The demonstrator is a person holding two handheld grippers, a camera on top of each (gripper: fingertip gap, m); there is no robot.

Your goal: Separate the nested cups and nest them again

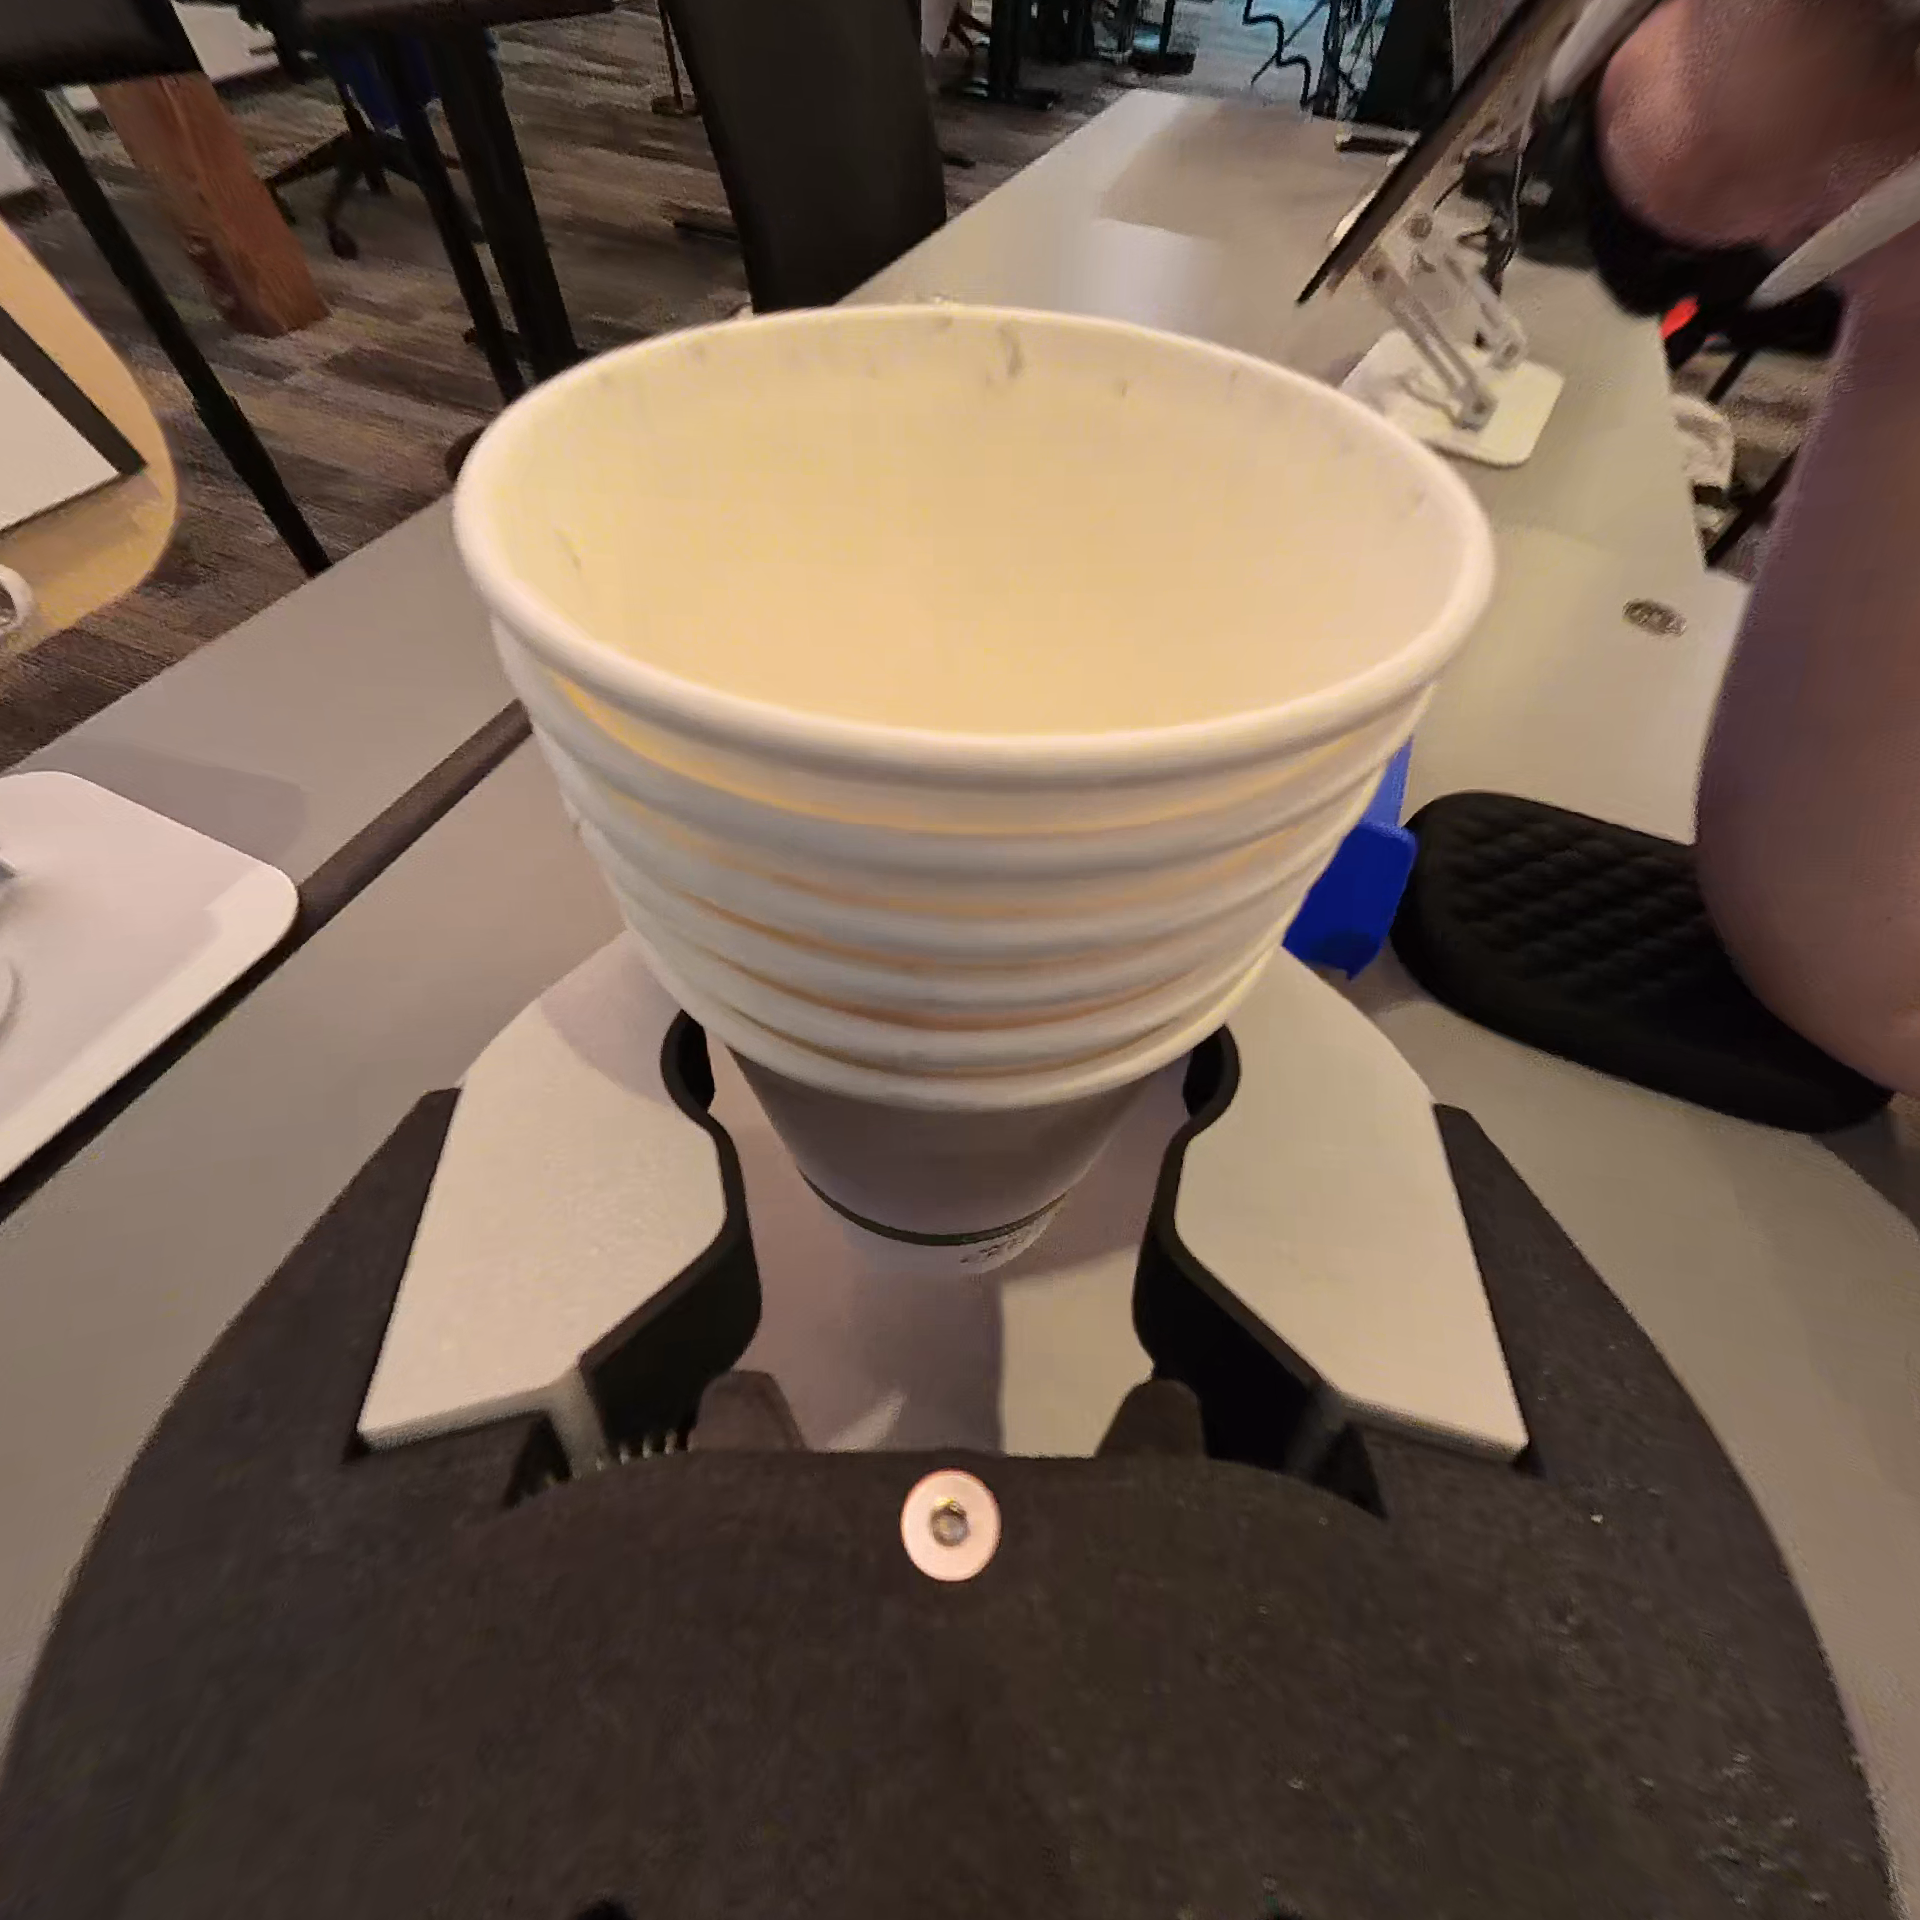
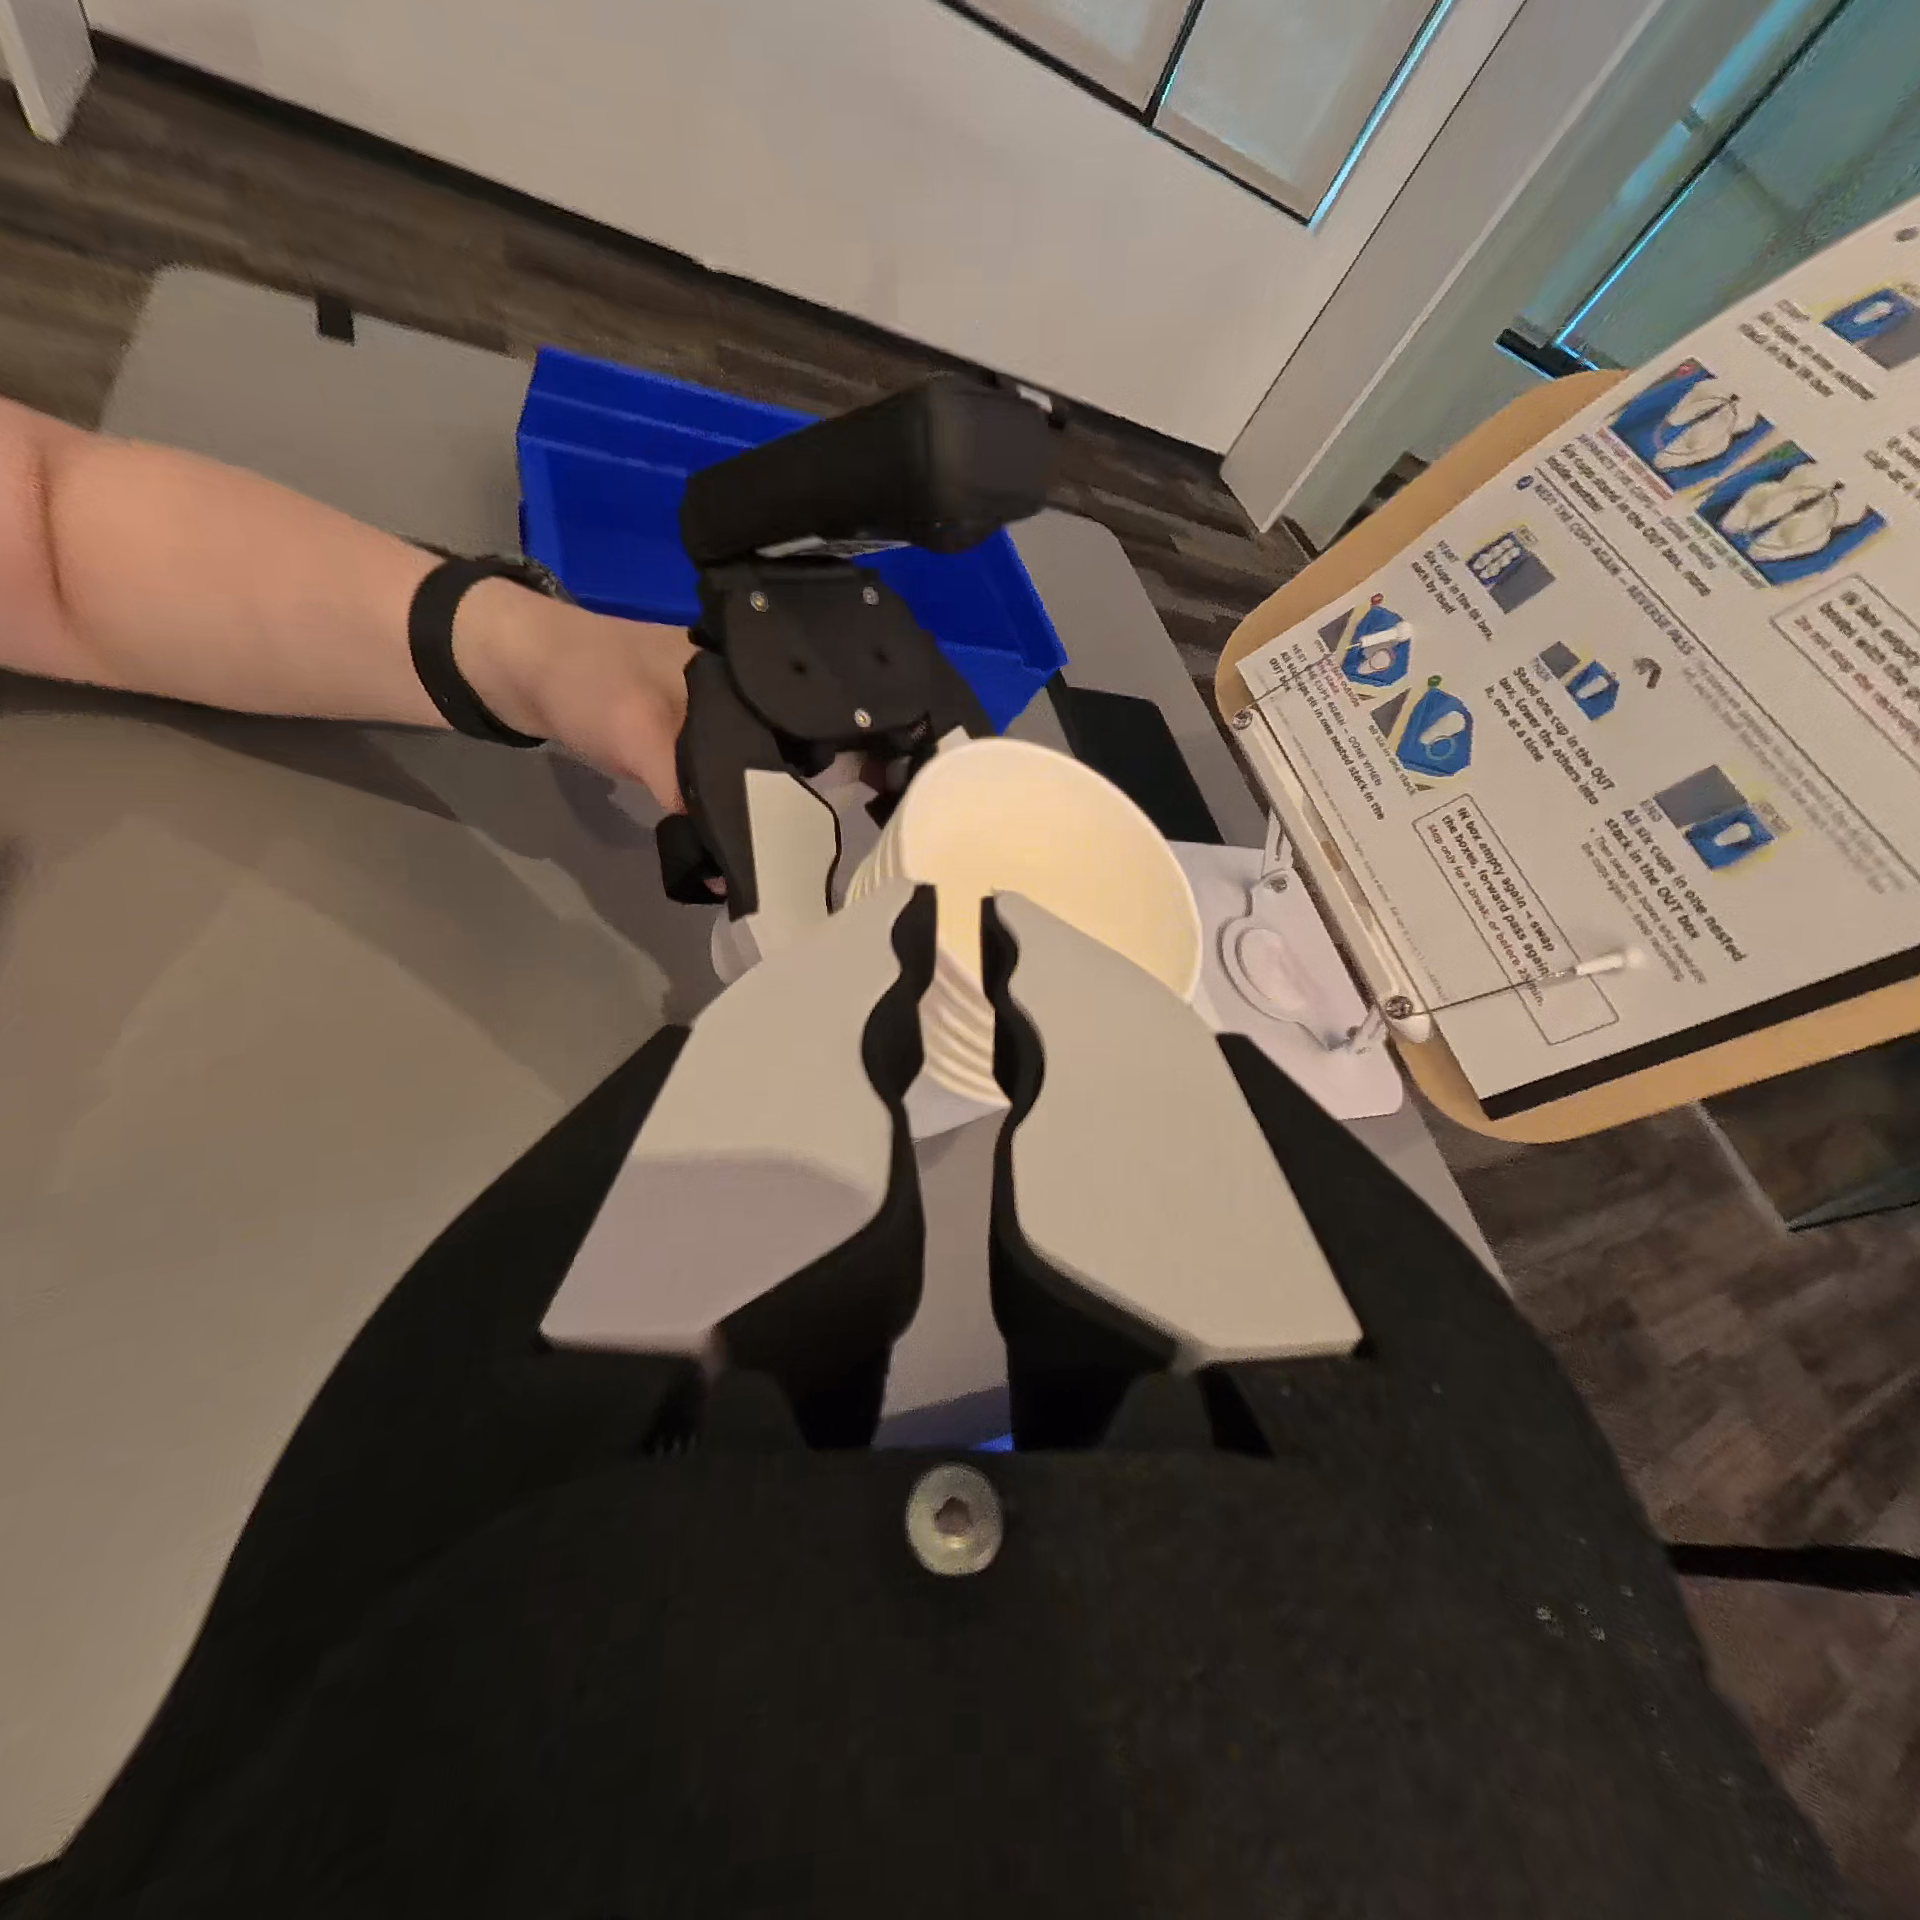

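The left gripper (image 1: 951,1101) holds a nested stack of white paper cups (image 1: 961,665) above the grey table (image 1: 260,1143), its fingers (image 1: 707,1174) pinching the lowest cup's tapered wall just under the stacked rims. In the left wrist view the stack's long axis runs straight away from the gripper, open mouth pointing forward and up, base toward the palm. In the right wrist view the stack (image 2: 1039,862) lies tilted, its mouth facing the right gripper (image 2: 956,925). That gripper's fingers (image 2: 904,997) are nearly pressed together with a narrow gap between them, just in front of the rims; whether they touch the stack I cannot tell. A blue plastic bin (image 2: 644,488) sits on the table beyond the left gripper (image 2: 821,821), and an illustrated instruction sheet on a wooden board (image 2: 1621,665) stands to the right.
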